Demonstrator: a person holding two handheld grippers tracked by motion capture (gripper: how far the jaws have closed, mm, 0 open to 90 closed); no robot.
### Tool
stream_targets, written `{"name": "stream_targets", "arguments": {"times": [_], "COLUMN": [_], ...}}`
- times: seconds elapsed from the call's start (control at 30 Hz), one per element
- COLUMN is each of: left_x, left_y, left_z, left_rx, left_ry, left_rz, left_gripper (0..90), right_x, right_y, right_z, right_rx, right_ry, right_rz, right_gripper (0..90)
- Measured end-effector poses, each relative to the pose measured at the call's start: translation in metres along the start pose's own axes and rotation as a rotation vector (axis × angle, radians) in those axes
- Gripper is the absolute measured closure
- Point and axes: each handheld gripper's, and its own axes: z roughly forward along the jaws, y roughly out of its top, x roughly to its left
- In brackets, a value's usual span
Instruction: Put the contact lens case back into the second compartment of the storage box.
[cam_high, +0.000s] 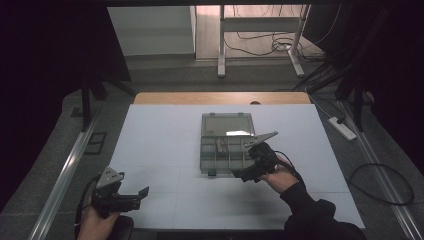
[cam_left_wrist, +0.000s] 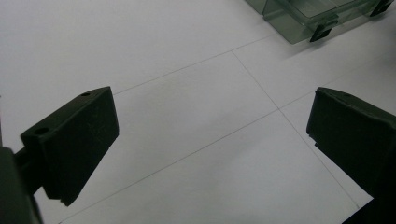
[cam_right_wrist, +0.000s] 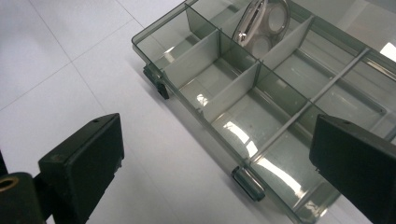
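A clear grey compartment box lies open in the middle of the white table, its lid folded back on the far side. One compartment holds a shiny metal object, also visible as a small bright shape in the high view. My right gripper is open at the box's near right corner, its jaws spread over the front wall with nothing between them. My left gripper is open near the table's front left, over bare table. The box's corner appears at the top right of the left gripper view.
A white sheet covers the table, with a wooden edge at the far side. Two black latches stick out from the box's front wall. A power strip and cables lie on the floor at the right. Metal rails run along both sides.
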Motion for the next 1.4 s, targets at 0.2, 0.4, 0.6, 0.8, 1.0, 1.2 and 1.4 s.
{"name": "stream_targets", "arguments": {"times": [0.2, 0.4, 0.6, 0.8, 1.0, 1.2, 1.4], "left_x": [0.0, 0.0, 0.0, 0.0, 0.0, 0.0, 0.0], "left_y": [0.0, 0.0, 0.0, 0.0, 0.0, 0.0, 0.0], "left_z": [0.0, 0.0, 0.0, 0.0, 0.0, 0.0, 0.0], "left_rx": [0.0, -0.001, -0.001, 0.0, -0.001, -0.001, -0.001], "left_ry": [0.0, 0.001, 0.001, 0.003, 0.005, 0.006, 0.006], "left_rz": [0.0, -0.002, -0.002, -0.001, -0.004, -0.004, -0.005], "left_gripper": [2.4, 2.5, 2.7, 2.7, 2.6, 2.6, 2.6], "right_x": [-0.002, -0.004, -0.006, -0.009, -0.01, -0.013, -0.017], "right_y": [-0.006, -0.013, -0.022, -0.029, -0.038, -0.045, -0.053], "right_z": [-0.005, -0.009, -0.014, -0.022, -0.027, -0.034, -0.042], "right_rx": [-0.001, 0.007, 0.003, -0.01, -0.011, -0.017, -0.027], "right_ry": [0.0, -0.004, -0.016, -0.025, -0.031, -0.04, -0.049], "right_rz": [0.002, 0.005, 0.017, 0.038, 0.046, 0.059, 0.079], "right_gripper": [3.5, 3.4, 2.8, 2.7, 2.6, 2.6, 2.5]}}
